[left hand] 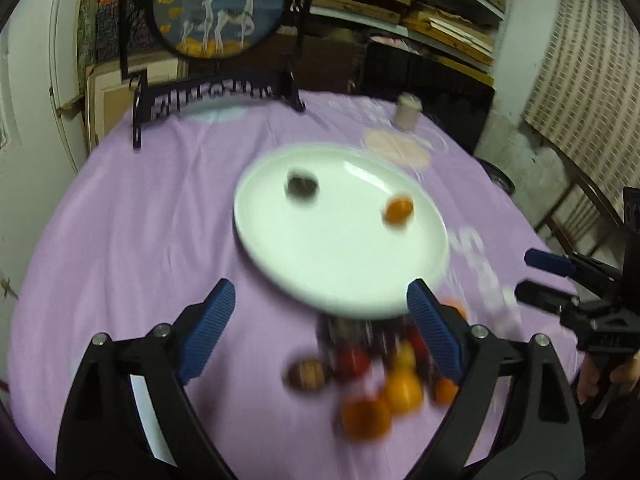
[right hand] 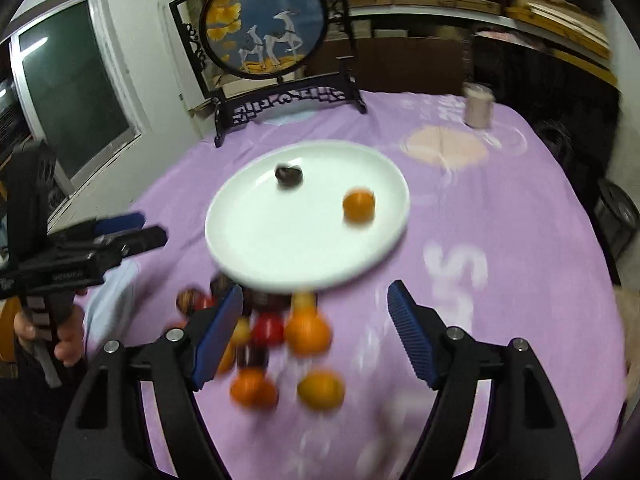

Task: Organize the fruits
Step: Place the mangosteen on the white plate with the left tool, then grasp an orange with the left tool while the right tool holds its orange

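Observation:
A white plate [left hand: 340, 264] sits mid-table on the purple cloth; it also shows in the right wrist view [right hand: 280, 240]. On it lie a dark fruit [left hand: 302, 185] [right hand: 289, 175] and a small orange [left hand: 398, 210] [right hand: 359, 205]. A blurred heap of fruit lies in front of the plate: oranges [left hand: 366, 416] [right hand: 308, 334], a red fruit [left hand: 352, 362] [right hand: 267, 329], a brown one [left hand: 306, 374]. My left gripper [left hand: 320, 328] is open and empty above the heap. My right gripper [right hand: 316, 330] is open and empty over the heap's right side, and shows in the left view [left hand: 532, 276].
A round painted screen on a black stand [left hand: 220, 12] [right hand: 264, 24] stands at the table's far edge. A pale cup [left hand: 408, 112] [right hand: 478, 106] stands far right, behind a pinkish coaster [right hand: 444, 148]. A window [right hand: 76, 88] is at left, shelves behind.

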`<state>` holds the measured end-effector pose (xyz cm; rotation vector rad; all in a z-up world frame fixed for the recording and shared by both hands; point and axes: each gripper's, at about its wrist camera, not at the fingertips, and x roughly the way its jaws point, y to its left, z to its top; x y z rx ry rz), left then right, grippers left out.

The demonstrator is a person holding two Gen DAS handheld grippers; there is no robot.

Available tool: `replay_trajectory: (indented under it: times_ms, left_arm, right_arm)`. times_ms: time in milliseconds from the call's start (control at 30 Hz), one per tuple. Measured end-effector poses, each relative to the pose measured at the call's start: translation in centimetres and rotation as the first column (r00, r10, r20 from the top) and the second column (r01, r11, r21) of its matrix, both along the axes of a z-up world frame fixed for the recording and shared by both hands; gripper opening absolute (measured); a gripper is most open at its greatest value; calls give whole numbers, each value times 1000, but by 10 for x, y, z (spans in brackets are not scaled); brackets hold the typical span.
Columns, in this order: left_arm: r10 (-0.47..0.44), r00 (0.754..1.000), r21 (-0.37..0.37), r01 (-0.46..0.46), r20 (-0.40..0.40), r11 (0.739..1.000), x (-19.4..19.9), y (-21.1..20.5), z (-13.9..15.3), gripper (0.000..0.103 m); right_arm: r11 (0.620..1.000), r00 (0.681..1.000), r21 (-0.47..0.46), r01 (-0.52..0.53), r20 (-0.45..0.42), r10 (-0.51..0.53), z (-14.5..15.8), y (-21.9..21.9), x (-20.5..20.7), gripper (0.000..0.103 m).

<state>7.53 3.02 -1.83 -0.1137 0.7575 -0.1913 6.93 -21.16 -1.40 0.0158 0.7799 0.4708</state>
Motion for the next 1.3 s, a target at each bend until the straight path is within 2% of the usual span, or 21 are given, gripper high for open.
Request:
replay_trajectory:
  times_ms: [67,167,267,367,467,700,733,767,800,900,1067,1167,1233,1267,1300]
  left_arm:
    - [1,1000,12,-1,-31,1000,-17,-1,-15,90]
    - [-11,996,24,14,-91,1000,-33,-2,-31,90]
    - [-11,995,21,13,-100,1000,-46,0,-37,90]
    - [-14,994,-21,12,-108,1000,-54,4,-41,90]
    - [-21,994,-16,19,-110,1000,-60,5,-43,90]
    - [-53,990,-36,49,-133,998,-65,0,-49,90]
    - [-63,988,-39,58,-138,998,-65,-2,-50,90]
    - [-71,987,-40,66,-141,997,-65,-4,-51,90]
    - [-80,986,-39,75,-144,996,-66,-8,-52,90]
    - [-90,984,-31,86,-152,996,-66,-15,-54,90]
    - [-77,979,-28,73,-187,997,-57,-19,-62,89]
    - [-68,977,-24,64,-203,998,-51,-23,-68,86]
    - [-74,975,-30,70,-209,997,-45,-26,-71,70]
    - [-77,973,-36,71,-216,997,-42,-28,-73,65]
    - [-78,975,-40,72,-209,997,-39,-29,-73,65]
  right_arm:
    - [998,999,-14,54,-7,-54,-9,-4,-14,75]
    - [997,998,-55,55,-29,-57,-14,-4,-23,75]
    - [995,998,-88,45,-41,-49,-20,3,-31,75]
    - [994,996,-103,35,-80,-43,-34,9,-35,75]
    - [988,993,-151,40,-105,-57,-46,14,-35,75]
    - [985,993,-161,62,-90,-77,-58,15,-29,75]
    - [985,993,-164,60,-92,-76,-64,17,-24,65]
    - [985,991,-163,51,-111,-69,-69,19,-19,48]
    - [988,988,-148,33,-142,-54,-75,21,-14,36]
    - [988,990,-151,30,-129,-50,-74,22,-15,36]
    - [994,990,-104,38,-130,-51,-64,11,-26,36]
    - [995,990,-91,44,-132,-56,-62,4,-31,36]
    - [996,988,-75,41,-144,-52,-63,0,-33,36]
    - [997,987,-65,39,-152,-49,-63,-1,-34,36]
    - [997,986,-60,39,-157,-48,-64,-3,-34,36]
